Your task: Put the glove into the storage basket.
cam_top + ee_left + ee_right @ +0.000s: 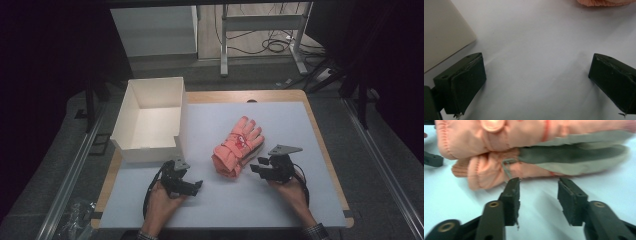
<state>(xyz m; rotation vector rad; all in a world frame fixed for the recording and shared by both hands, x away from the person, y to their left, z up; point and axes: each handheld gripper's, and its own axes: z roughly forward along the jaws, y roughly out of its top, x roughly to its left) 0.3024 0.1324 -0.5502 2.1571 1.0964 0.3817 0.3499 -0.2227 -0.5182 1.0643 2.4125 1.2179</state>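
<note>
**Both grippers open beside the gloves**

High view: the pink gloves (237, 146) lie stacked at frame centre on the white table (280, 200). My right gripper (259, 168), jaws moderately apart and empty, sits just right of their cuffs. My left gripper (192, 187), jaws spread wide, rests lower left, below the white box (150, 120).

The gloves (605, 2) are cut off by the left gripper view's top edge.

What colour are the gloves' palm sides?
Grey on the gloves, with the rest salmon pink; right gripper view shows it best.
</note>
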